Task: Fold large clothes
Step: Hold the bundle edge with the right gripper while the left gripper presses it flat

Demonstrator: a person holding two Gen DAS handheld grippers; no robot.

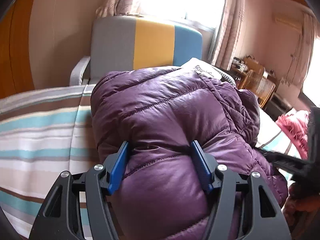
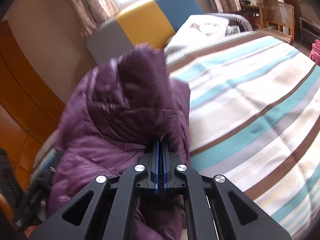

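My left claw (image 1: 160,150) stands apart, its blue pads (image 1: 118,172) either side of a fat quilted roll of the jacket (image 1: 166,108), pressing against it but not pinching. My right claw (image 2: 160,146) is clamped together on a thin edge of the same jacket, which bunches up in front of it, blurred. The jacket lies in a puffy purple heap on the striped bed (image 1: 40,132), toward the headboard (image 1: 140,44) end, with a pillow (image 2: 202,28) just beyond it.

I judge the fold is mid-way: one layer is lifted and needs carrying over. To do it well, I should keep the right claw's bite firm, since the shiny shell looks slippery and the down will want to spring out. The left claw can act as an anchor, pushing down on the roll so the bulk does not slide across the bed while the right carries its edge over. I would move the edge low and slow, lay it flat, then press the air out before letting go. Pulling too high would drag the whole heap. Dark trim at the jacket's right edge shows in the left view; what it is, I cannot tell.
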